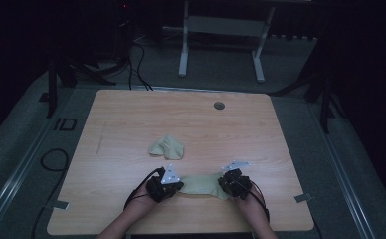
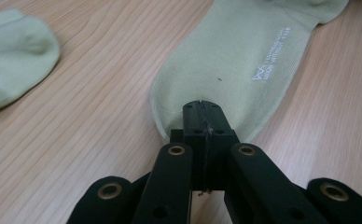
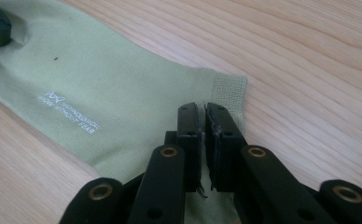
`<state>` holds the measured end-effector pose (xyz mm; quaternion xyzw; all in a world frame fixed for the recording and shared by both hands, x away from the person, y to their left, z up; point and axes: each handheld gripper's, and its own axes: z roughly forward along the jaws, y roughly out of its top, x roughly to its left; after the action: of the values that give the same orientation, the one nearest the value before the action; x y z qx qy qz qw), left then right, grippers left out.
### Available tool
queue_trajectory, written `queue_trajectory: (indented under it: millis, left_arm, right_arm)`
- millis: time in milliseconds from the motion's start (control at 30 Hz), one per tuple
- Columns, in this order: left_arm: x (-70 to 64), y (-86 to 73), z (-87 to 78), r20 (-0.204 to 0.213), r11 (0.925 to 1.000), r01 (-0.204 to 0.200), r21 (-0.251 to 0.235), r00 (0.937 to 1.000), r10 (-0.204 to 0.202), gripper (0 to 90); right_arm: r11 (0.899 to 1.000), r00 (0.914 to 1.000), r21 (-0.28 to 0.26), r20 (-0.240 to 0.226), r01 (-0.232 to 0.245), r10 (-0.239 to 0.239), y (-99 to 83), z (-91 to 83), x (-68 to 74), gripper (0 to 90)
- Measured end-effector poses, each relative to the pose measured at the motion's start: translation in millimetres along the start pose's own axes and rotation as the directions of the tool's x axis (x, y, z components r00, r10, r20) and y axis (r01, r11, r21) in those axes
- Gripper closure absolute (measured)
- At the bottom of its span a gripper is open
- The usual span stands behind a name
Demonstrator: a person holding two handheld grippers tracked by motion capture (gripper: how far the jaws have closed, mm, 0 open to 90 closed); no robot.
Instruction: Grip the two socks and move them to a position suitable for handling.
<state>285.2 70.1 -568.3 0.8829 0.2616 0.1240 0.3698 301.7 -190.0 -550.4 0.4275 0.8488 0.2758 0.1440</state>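
I hold a pale green sock (image 1: 204, 184) stretched flat between my two grippers near the front edge of the table (image 1: 131, 124). My left gripper (image 1: 177, 185) has its jaws pressed tight together on the sock's rounded toe end; in the left gripper view the two pads (image 2: 193, 122) meet with no gap, and the fabric edge (image 2: 235, 60) runs under them. My right gripper (image 1: 222, 183) pinches the cuff end: in the right gripper view the jaws stand nearly together, with a thin slit between the fingers (image 3: 188, 128), and the ribbed cuff (image 3: 229, 89) lies just beyond them. The sock (image 3: 100, 88) lies smooth on the wood, with small white print on its side (image 3: 69, 114).

A second sock (image 1: 167, 148) of the same colour lies bunched up farther from me, toward the middle of the table and apart from the one I hold. In the left gripper view its rounded end (image 2: 13, 56) shows at the upper left, on bare wood, well clear of my jaws.

My hands come in from the near edge, one on each gripper.
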Motion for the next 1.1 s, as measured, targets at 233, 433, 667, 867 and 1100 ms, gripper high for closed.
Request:
queue_trajectory:
  millis: [233, 433, 667, 867, 1100]
  left_arm:
    - [-5.9, 11.1, 11.2, 0.020, 1.0000, -0.003, -0.005, 0.9998, 0.003, 89.3]
    - [-12.2, 19.1, 18.9, 0.025, 0.9998, -0.020, -0.004, 0.9995, 0.020, 89.3]
    - [-15.7, 25.0, 24.5, 0.054, 0.9999, -0.012, -0.003, 0.9985, 0.012, 89.3]
    - [-16.8, 25.0, 25.1, 0.054, 1.0000, -0.007, -0.007, 0.9985, 0.007, 89.2]
    - [-17.1, 26.5, 25.0, 0.051, 0.9999, -0.017, 0.000, 0.9986, 0.017, 88.7]
  right_arm:
    - [0.999, 0.9987, -0.001, -0.005, -0.050, 0.050, -11.2, -8.5, -17.1, 83.6]
    - [0.998, 0.9982, -0.002, 0.013, -0.059, 0.059, -16.6, -12.7, -25.9, 83.6]
    - [0.997, 0.9971, -0.005, 0.019, -0.074, 0.074, -21.8, -16.6, -35.7, 83.2]
    - [0.998, 0.9977, 0.001, 0.029, -0.060, 0.060, -21.5, -16.8, -36.0, 82.4]
    - [0.999, 0.9983, -0.004, 0.039, -0.044, 0.044, -21.4, -16.2, -33.7, 79.7]
